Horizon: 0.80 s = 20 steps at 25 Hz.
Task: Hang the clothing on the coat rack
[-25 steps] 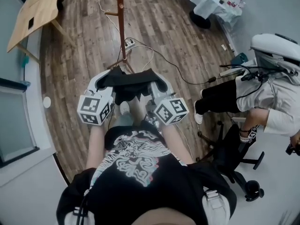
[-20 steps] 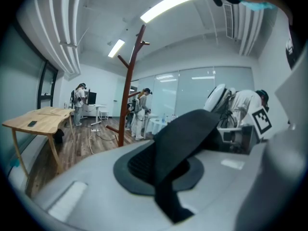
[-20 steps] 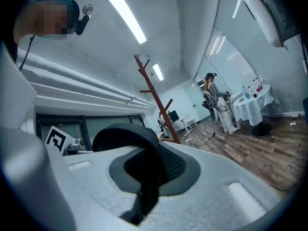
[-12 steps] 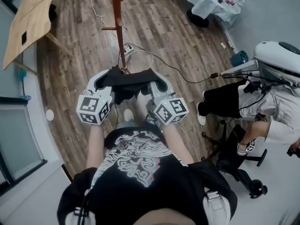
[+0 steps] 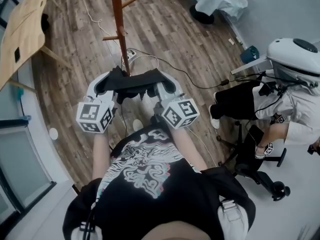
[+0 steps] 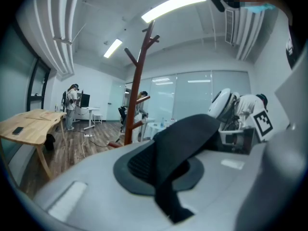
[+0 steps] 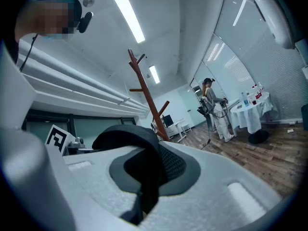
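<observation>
Far left: light wooden table [image 5: 20,29] on slanted legs, standing on the brown plank floor [image 5: 75,79].

Left gripper [image 5: 109,81]: you held it out in front of your chest, marker cube toward you. Its jaws were closed down on one end of the black cloth garment [image 5: 132,84]. In the left gripper view a fold of the cloth [image 6: 183,143] lay pinched across the dark pad and trailed off the near edge.

Coat rack: the reddish-brown wooden pole with short pegs [image 5: 118,19] stood just past the garment's far edge, a little left of its middle. Contact between cloth and pole could not be told from the head view. The left gripper view showed the rack [image 6: 139,81] upright beyond the jaws. A white power strip [image 5: 131,54] and cables lay by its foot.

Garment: stretched level between your two grippers, above the floor, sagging slightly at the centre. It was not yet on any peg.

Right gripper [image 5: 162,81]: you held it level with the left, jaws clamped tight on the other end of the garment. In the right gripper view the cloth [image 7: 130,148] was bunched over the pad, with the rack [image 7: 147,100] behind.

Far right: a seated person in a white top [image 5: 280,104] on a black wheeled office chair [image 5: 255,159].
</observation>
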{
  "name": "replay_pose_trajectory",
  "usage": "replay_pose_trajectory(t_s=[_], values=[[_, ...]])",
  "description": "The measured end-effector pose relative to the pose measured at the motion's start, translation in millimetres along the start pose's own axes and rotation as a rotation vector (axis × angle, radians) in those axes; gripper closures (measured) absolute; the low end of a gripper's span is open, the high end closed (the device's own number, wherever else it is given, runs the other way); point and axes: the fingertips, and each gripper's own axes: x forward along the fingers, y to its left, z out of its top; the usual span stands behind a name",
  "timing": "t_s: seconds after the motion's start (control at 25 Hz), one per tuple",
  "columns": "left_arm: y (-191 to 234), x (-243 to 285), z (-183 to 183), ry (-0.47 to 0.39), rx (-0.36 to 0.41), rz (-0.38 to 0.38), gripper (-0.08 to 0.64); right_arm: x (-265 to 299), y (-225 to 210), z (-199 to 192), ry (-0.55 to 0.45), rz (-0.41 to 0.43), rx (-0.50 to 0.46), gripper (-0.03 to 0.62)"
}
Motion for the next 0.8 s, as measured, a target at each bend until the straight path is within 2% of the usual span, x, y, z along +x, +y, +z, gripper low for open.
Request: replay_pose_trajectory(t_s=[0.36, 0.56, 0.8], values=[[11, 14, 12, -0.012, 0.01, -0.007, 0.548, 19, -7, 13, -0.011, -0.007, -0.016, 0.574], [29, 23, 17, -0.025, -0.004, 0.016, 0.548, 36, -8, 18, -0.01, 0.019, -0.026, 0.575], [41, 35, 21, -0.029, -0.014, 0.042, 0.549, 55, -27, 18, 0.01, 0.002, -0.044, 0.574]])
